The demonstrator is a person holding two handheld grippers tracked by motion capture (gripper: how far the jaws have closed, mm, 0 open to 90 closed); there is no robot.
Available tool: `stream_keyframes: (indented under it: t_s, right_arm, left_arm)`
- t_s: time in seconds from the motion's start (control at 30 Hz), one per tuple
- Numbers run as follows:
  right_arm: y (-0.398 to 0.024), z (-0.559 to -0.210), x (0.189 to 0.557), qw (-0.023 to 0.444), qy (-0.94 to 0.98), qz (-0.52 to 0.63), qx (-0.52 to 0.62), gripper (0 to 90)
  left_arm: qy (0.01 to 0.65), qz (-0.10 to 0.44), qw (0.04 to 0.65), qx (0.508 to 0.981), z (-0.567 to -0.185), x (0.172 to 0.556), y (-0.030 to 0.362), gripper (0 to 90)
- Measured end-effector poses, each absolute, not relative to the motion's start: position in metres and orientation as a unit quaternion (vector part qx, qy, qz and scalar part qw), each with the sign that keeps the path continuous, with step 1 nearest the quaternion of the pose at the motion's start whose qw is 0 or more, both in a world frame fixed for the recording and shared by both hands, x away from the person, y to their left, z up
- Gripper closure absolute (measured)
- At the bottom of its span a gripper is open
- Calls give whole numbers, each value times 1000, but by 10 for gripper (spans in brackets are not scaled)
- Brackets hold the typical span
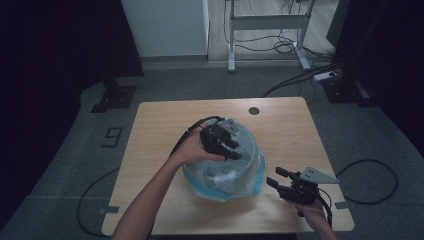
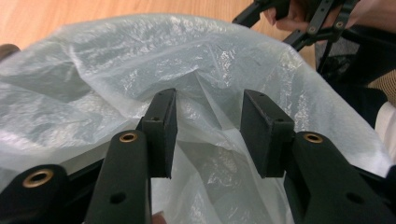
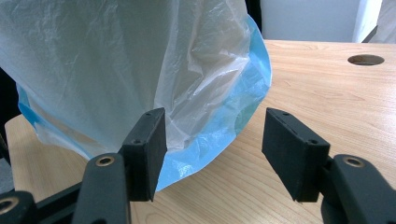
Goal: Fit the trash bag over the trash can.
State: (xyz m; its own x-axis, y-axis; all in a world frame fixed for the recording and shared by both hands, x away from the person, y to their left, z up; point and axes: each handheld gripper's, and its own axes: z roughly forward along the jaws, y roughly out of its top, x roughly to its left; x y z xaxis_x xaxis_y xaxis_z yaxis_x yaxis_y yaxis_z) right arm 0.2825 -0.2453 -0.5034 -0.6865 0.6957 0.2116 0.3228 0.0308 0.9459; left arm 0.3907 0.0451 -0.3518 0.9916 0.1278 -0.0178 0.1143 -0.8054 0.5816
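A clear plastic bag [image 1: 227, 170] with a blue rim sat at the near middle of the table [image 1: 160, 125]. The left gripper [image 1: 231, 150] rested on top of it, jaws spread, film bunched between but not pinched. The right gripper [image 1: 277, 179] was spread, empty, just right of the bag.

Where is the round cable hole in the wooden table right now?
In the high view the round cable hole sits near the wooden table's far edge, beyond the clear plastic bag.

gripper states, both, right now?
Left gripper: open, jaws astride a fold of the plastic bag, not pinching it.
Right gripper: open, holding nothing, beside the bag's blue edge.
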Motion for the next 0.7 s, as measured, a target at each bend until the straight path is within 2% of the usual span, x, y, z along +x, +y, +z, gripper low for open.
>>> stream_keyframes:
  t_s: [0.4, 0.7]
  right_arm:
    - [-247, -503, 282, 158, 700, 593, 364, 390]
    - [-250, -503, 282, 160, 696, 595, 368, 390]
  left_arm:
    - [55, 11, 277, 959, -360, 389, 34, 525]
    - [75, 19, 325, 942, -342, 391, 67, 506]
